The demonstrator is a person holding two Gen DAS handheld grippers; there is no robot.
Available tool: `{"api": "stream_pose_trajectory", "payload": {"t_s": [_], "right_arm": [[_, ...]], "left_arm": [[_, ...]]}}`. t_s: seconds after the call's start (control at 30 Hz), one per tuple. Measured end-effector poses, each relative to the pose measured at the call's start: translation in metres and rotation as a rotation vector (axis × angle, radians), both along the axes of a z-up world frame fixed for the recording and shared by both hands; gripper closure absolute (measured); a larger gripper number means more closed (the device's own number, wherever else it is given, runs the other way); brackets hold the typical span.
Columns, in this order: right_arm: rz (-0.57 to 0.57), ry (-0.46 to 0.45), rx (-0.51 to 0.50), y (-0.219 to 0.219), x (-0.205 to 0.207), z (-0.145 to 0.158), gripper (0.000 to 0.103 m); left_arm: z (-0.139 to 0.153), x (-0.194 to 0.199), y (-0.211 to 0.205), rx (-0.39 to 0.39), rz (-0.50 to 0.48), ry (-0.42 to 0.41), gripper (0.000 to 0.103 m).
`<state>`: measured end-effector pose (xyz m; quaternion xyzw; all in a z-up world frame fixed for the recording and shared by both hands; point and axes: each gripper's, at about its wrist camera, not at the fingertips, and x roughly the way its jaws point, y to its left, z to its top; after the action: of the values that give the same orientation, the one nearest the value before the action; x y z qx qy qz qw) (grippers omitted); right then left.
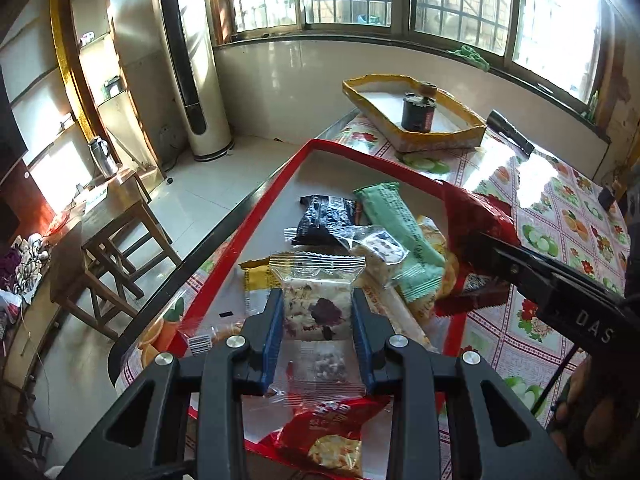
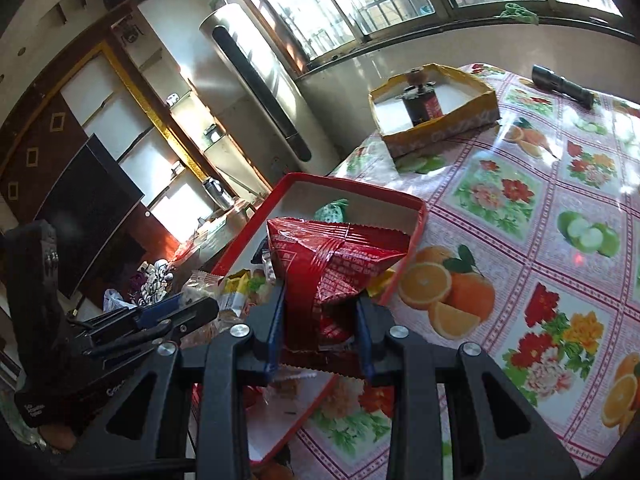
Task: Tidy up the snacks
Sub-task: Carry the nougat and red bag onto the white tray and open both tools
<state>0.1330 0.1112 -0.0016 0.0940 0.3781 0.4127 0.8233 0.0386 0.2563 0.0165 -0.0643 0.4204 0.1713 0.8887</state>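
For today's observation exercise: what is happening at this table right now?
A person is sorting snacks with a gripper in each hand. The left gripper clamps a clear-wrapped snack above the red tray of mixed packets. The right gripper clamps a red packet over the same tray. A yellow box sits farther back.

Left gripper [image 1: 318,316] is angled steeply down from where I'm watching, blue pads clamped on either side of a clear snack packet [image 1: 314,304]. Right gripper [image 2: 320,312] tilts down less, jaws pinched on a crumpled red snack bag [image 2: 336,264].
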Motion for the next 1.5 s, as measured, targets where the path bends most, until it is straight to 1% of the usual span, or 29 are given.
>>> {"api": "stream_pose_trajectory", "payload": {"t_s": [0.13, 0.3, 0.57, 0.9, 1.0, 1.07, 1.2, 1.27, 1.3, 1.37, 1.47, 1.5], "right_arm": [[0.041, -0.011, -0.03, 0.04, 0.018, -0.003, 0.07], [0.055, -0.002, -0.051, 0.066, 0.037, -0.008, 0.07], [0.062, -0.005, -0.077, 0.086, 0.05, -0.009, 0.07], [0.07, -0.014, -0.097, 0.092, 0.056, -0.011, 0.07], [0.072, -0.018, -0.097, 0.091, 0.056, -0.01, 0.068], [0.069, -0.021, -0.094, 0.09, 0.055, -0.009, 0.064], [0.07, -0.027, -0.083, 0.082, 0.051, -0.008, 0.053], [0.078, -0.031, -0.083, 0.08, 0.049, -0.006, 0.053], [0.082, -0.032, -0.08, 0.079, 0.047, -0.005, 0.053], [0.089, -0.042, -0.077, 0.075, 0.042, -0.003, 0.052], [0.105, -0.058, -0.075, 0.068, 0.032, 0.0, 0.048], [0.107, -0.068, -0.077, 0.065, 0.028, 0.0, 0.045]], "left_arm": [[-0.009, 0.005, 0.009, -0.014, 0.013, 0.021, 0.071], [-0.012, 0.006, 0.014, -0.02, 0.014, 0.026, 0.071], [-0.018, 0.011, 0.018, -0.024, 0.015, 0.041, 0.071], [-0.026, 0.015, 0.018, -0.02, 0.014, 0.057, 0.071], [-0.026, 0.015, 0.017, -0.02, 0.013, 0.056, 0.07], [-0.025, 0.013, 0.017, -0.021, 0.016, 0.053, 0.069], [-0.023, 0.01, 0.015, -0.019, 0.021, 0.046, 0.066], [-0.021, 0.007, 0.015, -0.021, 0.022, 0.041, 0.064], [-0.021, 0.005, 0.014, -0.022, 0.021, 0.04, 0.059], [-0.019, 0.001, 0.012, -0.022, 0.017, 0.031, 0.055], [-0.015, -0.009, 0.007, -0.007, 0.019, 0.015, 0.042], [-0.013, -0.014, 0.005, -0.005, 0.014, 0.004, 0.042]]}}
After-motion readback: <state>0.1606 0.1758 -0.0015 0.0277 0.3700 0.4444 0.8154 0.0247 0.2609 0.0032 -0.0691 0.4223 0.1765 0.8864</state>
